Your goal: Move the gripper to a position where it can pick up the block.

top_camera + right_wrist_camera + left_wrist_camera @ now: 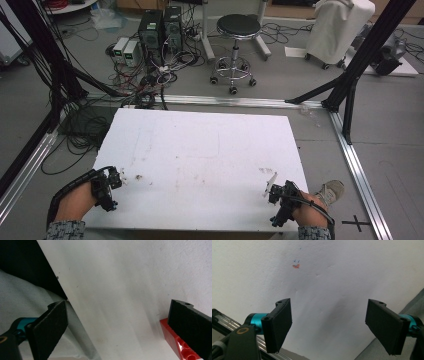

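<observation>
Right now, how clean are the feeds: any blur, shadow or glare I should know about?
High view: evenly lit, a bit soft, no glare on the white table. Left gripper view: sharp, with a soft grey shadow between the open jaws. Right gripper view: the red brick is partly hidden behind one jaw, with a small highlight on it.

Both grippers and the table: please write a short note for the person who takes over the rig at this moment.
Left gripper: open, holds nothing, near the left front edge of the white table.
Right gripper: open, holds nothing, near the right front edge.
Red building brick: lies on the table beside one jaw in the right gripper view, partly behind it; contact cannot be told.
Done: nothing gripped yet.
Left: probably to pick up the brick with the right gripper.
</observation>
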`<state>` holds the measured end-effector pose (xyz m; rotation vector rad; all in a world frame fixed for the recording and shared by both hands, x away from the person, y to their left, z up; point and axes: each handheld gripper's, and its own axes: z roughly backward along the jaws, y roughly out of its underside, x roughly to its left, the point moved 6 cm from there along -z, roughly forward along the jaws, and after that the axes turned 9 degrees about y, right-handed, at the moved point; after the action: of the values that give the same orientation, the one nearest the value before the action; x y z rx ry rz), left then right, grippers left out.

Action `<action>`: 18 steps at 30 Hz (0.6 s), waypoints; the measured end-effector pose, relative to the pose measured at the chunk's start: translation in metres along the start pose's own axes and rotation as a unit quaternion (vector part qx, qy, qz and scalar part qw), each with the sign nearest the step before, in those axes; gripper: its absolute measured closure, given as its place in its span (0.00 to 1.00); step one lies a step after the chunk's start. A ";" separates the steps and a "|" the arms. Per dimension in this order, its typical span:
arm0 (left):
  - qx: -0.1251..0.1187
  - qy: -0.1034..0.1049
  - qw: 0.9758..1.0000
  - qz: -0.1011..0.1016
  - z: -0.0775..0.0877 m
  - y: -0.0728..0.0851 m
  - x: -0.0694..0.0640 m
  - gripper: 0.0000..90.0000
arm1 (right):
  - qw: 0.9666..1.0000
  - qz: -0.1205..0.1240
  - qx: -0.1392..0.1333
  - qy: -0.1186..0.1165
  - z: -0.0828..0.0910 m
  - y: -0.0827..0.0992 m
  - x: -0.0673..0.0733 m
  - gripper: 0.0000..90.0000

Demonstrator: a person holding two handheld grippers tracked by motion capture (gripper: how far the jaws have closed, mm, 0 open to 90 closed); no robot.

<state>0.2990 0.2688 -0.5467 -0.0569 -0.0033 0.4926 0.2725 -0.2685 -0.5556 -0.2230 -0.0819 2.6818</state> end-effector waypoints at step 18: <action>-0.006 -0.002 1.000 0.000 0.002 -0.001 -0.001 0.24 | 1.000 -0.008 -0.002 0.000 0.000 0.001 -0.002 0.03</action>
<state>0.2989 0.2676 -0.5448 -0.0667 -0.0104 0.4919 0.2733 -0.2703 -0.5550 -0.2221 -0.0886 2.6667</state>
